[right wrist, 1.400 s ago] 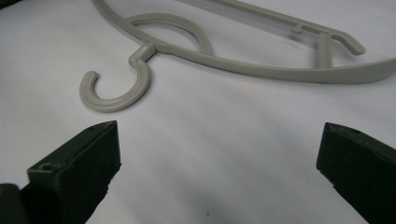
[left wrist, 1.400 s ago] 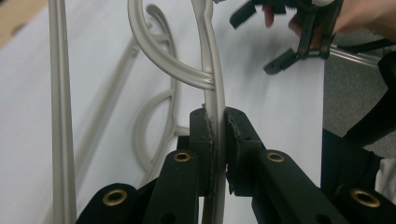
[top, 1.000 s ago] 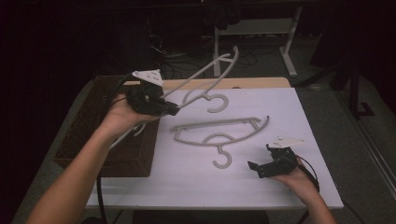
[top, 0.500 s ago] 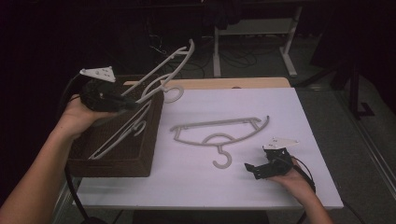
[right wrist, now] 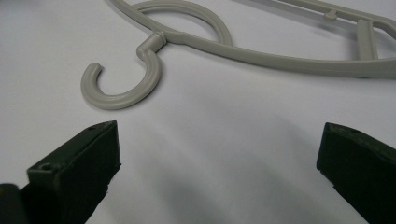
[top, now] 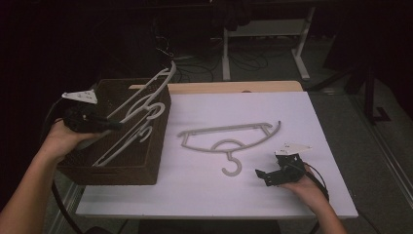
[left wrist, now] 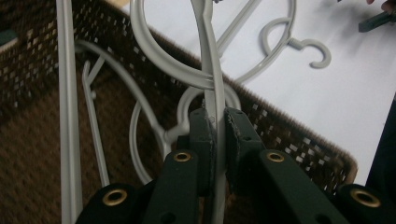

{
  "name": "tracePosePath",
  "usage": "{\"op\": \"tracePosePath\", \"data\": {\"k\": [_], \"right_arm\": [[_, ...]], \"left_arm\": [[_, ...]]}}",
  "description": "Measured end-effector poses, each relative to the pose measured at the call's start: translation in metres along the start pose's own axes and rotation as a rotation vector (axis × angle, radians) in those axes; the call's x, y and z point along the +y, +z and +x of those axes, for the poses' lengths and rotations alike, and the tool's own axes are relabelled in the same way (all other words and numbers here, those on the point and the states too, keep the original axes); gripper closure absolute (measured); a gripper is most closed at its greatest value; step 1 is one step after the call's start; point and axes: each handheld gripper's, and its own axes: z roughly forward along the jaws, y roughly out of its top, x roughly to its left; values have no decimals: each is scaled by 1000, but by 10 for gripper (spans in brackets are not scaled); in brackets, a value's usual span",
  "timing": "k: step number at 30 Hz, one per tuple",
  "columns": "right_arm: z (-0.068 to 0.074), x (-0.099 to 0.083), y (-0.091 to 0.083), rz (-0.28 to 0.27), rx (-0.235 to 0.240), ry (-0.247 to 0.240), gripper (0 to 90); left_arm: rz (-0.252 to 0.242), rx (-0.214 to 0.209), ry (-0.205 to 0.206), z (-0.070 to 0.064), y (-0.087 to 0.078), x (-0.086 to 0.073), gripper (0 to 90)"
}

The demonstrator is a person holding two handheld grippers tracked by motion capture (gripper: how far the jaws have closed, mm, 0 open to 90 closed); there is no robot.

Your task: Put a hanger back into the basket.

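White tabletop (top: 204, 195) fills the lower middle of the high view, with dark floor, cables and table legs across the top of the frame. At the left edge of the table stands a brown woven basket (top: 117, 168). Over it, in the left of the frame, the left gripper (top: 114, 126) has its jaws clamped on the bar of a grey plastic hanger (top: 146, 95), which slants up to the right with its hook above the basket's far rim. In the left gripper view the two black pads press the bar from either side at the picture's centre, with the basket's weave behind. A second hanger (top: 122, 146) lies inside the basket, lower left of the held one. A third hanger (top: 229, 134) lies flat on the table at the frame's centre, hook pointing toward the bottom. The right gripper (top: 263, 176), lower right, rests on the table with jaws wide apart, just beside that hook and holding nothing.
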Motion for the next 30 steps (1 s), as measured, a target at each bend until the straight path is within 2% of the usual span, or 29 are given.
{"op": "tracePosePath", "data": {"k": [10, 18, 23, 30], "right_arm": [[0, 1, 3, 4, -5, 1, 0], [0, 1, 2, 3, -8, 5, 0], [-1, 1, 3, 5, -6, 6, 0], [-1, 1, 2, 3, -8, 8, 0]], "left_arm": [[29, -4, -64, 10, 3, -30, 826], [20, 1, -100, 17, 0, -40, 826], [26, -26, -115, 19, 3, -45, 826], [34, -40, -138, 21, 5, -50, 826]]}}
